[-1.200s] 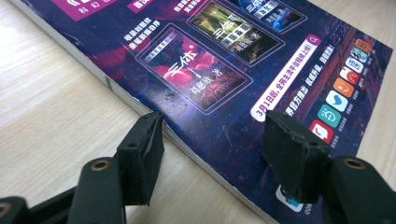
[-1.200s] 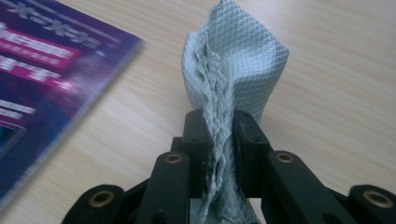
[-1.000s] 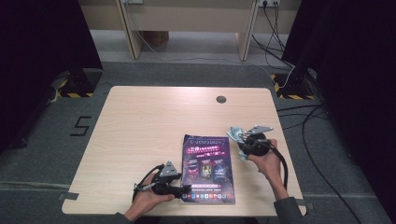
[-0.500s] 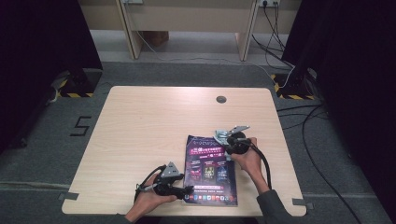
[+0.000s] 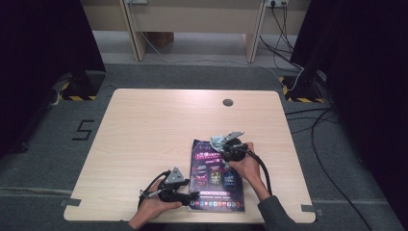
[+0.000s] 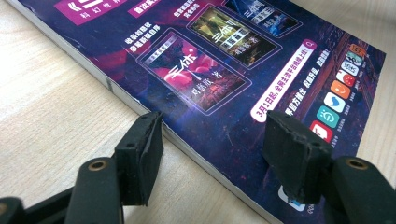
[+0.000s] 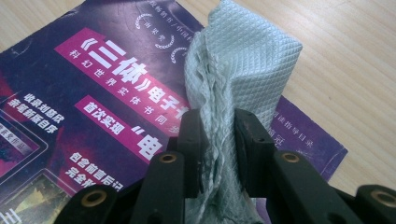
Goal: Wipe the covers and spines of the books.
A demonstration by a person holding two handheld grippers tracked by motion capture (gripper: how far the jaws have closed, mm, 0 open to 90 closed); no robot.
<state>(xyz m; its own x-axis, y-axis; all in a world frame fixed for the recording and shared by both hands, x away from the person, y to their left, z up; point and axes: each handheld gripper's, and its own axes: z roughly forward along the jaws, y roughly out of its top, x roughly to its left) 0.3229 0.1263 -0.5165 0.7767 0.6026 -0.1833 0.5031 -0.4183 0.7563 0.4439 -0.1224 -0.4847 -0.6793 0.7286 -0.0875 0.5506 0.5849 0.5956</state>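
Note:
A dark purple magazine (image 5: 216, 175) lies flat near the table's front edge, its cover printed with white text and app icons (image 6: 224, 60). My left gripper (image 5: 194, 196) rests at the magazine's lower left corner. Its jaws are open (image 6: 212, 140) and straddle the spine edge, one pad over the wood and one over the cover. My right gripper (image 5: 217, 143) hovers at the magazine's top edge, shut (image 7: 217, 135) on a pale green textured cloth (image 7: 243, 60) that stands up between the pads, over the cover's title (image 7: 116, 79).
The light wooden table (image 5: 154, 130) has a round cable hole (image 5: 228, 102) at the back right. Grey carpet surrounds it, with a taped "5" (image 5: 84, 130) at the left and cables (image 5: 312, 120) at the right. Desk legs (image 5: 134, 33) stand behind.
My right gripper has carried the cloth leftward and slightly down, from beside the magazine's right edge to over its top. The left gripper has kept still.

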